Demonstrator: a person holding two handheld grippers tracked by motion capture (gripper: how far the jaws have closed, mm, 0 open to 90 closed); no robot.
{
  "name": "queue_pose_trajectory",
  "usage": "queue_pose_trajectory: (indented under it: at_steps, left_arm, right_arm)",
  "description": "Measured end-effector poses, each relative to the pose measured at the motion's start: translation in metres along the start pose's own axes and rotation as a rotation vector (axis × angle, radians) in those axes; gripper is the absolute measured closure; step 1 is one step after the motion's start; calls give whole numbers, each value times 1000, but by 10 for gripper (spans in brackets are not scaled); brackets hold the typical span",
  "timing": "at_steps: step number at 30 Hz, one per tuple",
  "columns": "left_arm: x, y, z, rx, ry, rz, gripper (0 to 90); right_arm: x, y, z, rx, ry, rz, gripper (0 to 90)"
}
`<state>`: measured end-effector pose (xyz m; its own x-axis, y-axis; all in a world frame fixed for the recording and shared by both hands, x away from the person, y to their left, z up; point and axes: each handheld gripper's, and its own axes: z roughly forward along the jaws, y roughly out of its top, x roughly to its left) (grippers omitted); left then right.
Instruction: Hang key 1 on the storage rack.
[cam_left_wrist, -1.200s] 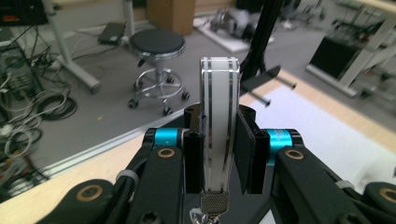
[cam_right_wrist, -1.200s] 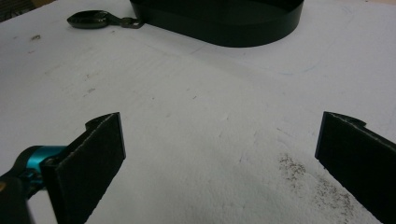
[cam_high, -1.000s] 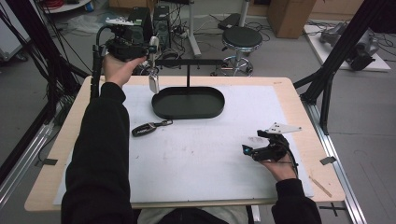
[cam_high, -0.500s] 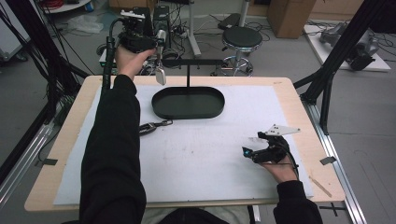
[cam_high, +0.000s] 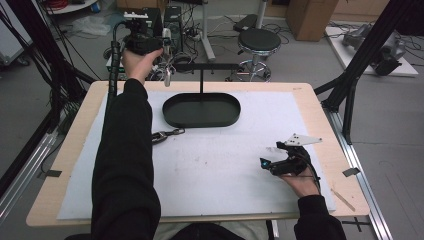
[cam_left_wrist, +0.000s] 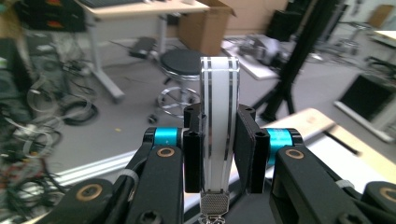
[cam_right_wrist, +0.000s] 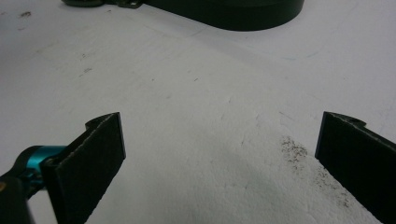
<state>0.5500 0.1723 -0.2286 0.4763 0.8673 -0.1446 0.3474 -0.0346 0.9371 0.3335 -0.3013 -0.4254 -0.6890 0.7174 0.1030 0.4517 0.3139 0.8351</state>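
Observation:
My left gripper is raised beyond the table's far left edge, near the left end of the black stand's crossbar. It is shut on a white strap with grey stripes. The strap stands up between the pads, and its metal clasp end hangs below the hand. The stand's oval black tray sits at the back middle of the white mat. A dark strap with a metal clip lies on the mat left of centre. My right gripper rests at the front right, open, with bare mat between its jaws.
A round stool and tangled cables stand on the floor behind the table. Black frame posts rise at the right edge. The person's left sleeve stretches across the mat's left half. The tray's edge lies ahead of the right gripper.
The left hand has carried the white strap farther from the person and slightly right, past the table's far edge. The right gripper has stayed put.

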Motion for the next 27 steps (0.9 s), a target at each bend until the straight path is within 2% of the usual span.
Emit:
queue_pose_trajectory:
  at_steps: [3,4,7,8,9,10,12,15,17,18,21,22,23,25,27]
  left_arm:
    - [1,-2,4,-8,18,-6,745]
    - [2,-4,6,-17,34,-29,745]
    - [4,-9,8,-30,32,-55,742]
    - [5,-11,7,-44,10,-69,737]
    - [7,-12,6,-60,-20,-94,689]
    - [7,-12,6,-60,-20,-94,594]
    - [16,-12,3,-63,-94,-197,357]
    - [17,-13,0,-37,-105,-184,194]
    - [15,-15,-3,4,-119,-125,113]
    - [15,-15,-3,4,-119,-125,73]
    - [12,-18,-5,19,-100,-82,55]
    - [12,-20,-7,9,-119,-88,55]
    - [12,-24,-11,-33,-209,-123,55]
    - [11,-26,-12,-40,-226,-115,55]
    - [6,-29,-17,-37,-238,-69,55]
  right_arm:
    - [0,0,0,1,0,-1,8]
    - [0,0,0,2,0,-3,8]
    - [-1,-1,-1,6,-3,-2,8]
    - [-1,-1,-1,6,-3,-4,8]
    - [-1,-1,-2,7,-4,0,8]
    - [-1,-1,-2,4,-6,-1,8]
    - [-1,-1,-3,11,-6,9,8]
    - [0,0,-3,15,-3,18,8]
    - [1,0,-2,17,1,15,9]
    - [1,1,-2,15,3,13,8]
    - [2,1,-2,14,1,11,8]
    - [1,1,-2,13,-5,8,8]
    - [1,1,-2,12,-8,13,8]
    - [0,0,-2,13,-10,21,8]
    - [-3,0,-2,18,-10,38,8]
